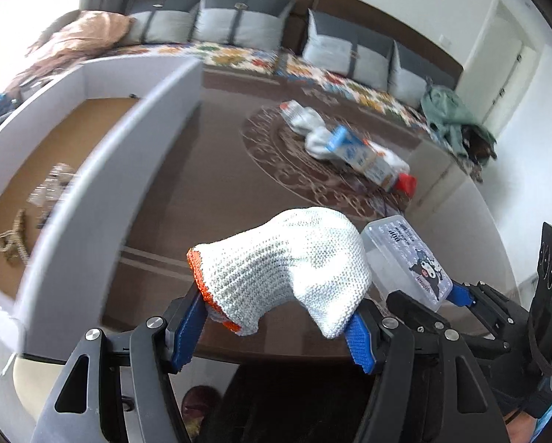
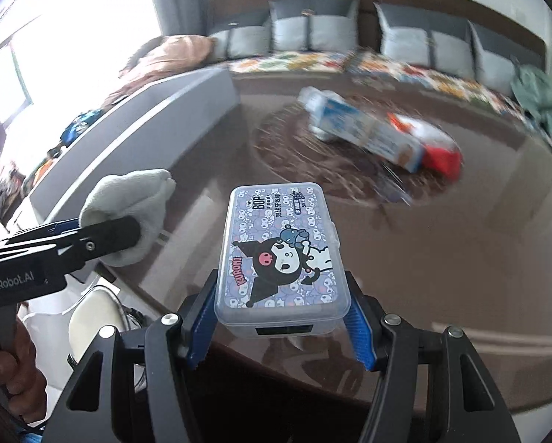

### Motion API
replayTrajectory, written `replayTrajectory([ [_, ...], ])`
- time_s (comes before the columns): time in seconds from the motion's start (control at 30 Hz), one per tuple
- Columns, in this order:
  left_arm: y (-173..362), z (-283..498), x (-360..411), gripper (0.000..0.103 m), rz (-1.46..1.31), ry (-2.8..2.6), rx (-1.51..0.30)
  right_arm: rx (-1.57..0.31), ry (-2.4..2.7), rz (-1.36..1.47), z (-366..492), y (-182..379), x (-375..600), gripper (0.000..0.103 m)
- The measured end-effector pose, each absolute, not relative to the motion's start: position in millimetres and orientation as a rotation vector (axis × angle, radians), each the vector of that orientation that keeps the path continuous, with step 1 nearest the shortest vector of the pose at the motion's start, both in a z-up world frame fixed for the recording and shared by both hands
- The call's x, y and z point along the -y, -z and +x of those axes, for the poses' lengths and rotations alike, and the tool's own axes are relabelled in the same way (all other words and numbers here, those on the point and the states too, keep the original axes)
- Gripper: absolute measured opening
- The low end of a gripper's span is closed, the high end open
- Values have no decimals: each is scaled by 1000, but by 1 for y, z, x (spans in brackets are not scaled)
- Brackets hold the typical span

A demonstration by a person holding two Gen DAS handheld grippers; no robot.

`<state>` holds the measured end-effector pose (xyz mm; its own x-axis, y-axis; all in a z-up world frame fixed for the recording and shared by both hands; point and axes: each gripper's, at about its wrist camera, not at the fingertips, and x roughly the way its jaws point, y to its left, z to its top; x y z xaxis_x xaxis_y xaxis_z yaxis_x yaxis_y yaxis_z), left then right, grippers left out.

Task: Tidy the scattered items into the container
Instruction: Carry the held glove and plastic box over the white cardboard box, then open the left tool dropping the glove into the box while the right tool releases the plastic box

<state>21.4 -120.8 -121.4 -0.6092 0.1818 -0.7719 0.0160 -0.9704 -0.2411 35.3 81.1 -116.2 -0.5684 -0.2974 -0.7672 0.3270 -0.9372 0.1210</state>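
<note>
My left gripper [image 1: 276, 326] is shut on a white knitted glove [image 1: 287, 265] with an orange cuff, held above the table's near edge; the same glove [image 2: 132, 203] shows in the right wrist view. My right gripper [image 2: 279, 326] is shut on a clear plastic box [image 2: 281, 254] with a cartoon label, also seen as the box [image 1: 409, 258] just right of the glove. The white open container [image 1: 102, 170] with a brown floor stands at the left and holds a rope piece [image 1: 12, 238] and small clear items. A blue-white carton [image 1: 364, 158] and white socks [image 1: 309, 125] lie mid-table.
The brown glossy table [image 1: 202, 170] has an ornate round pattern in the middle. A sofa with grey cushions [image 1: 239, 18] and a patterned cover runs behind it. Green cloth [image 1: 449, 118] lies at the sofa's right end. A hand [image 2: 13, 369] holds the left gripper's handle.
</note>
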Motion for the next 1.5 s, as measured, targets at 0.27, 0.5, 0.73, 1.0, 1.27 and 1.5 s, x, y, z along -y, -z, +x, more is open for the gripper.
replayTrajectory([
  [0.27,101,28,184,65,-1342,-2780,520,-132,2428,1085,24,88,-15,61],
  [0.5,79,27,252,65,-1315,-2910,651,-161,2368,958,9,60,39,61],
  [0.73,70,-4,324,65,-1331,-3012,758,-158,2287,873,-16,40,95,61],
  [1.0,75,-46,366,65,-1387,-3023,815,-198,2251,840,-56,35,150,61],
  [1.27,93,-99,388,65,-1503,-2995,832,-207,2227,900,-132,50,189,61],
  [1.5,125,-141,415,65,-1607,-2997,897,-183,2177,1066,-202,83,229,61],
])
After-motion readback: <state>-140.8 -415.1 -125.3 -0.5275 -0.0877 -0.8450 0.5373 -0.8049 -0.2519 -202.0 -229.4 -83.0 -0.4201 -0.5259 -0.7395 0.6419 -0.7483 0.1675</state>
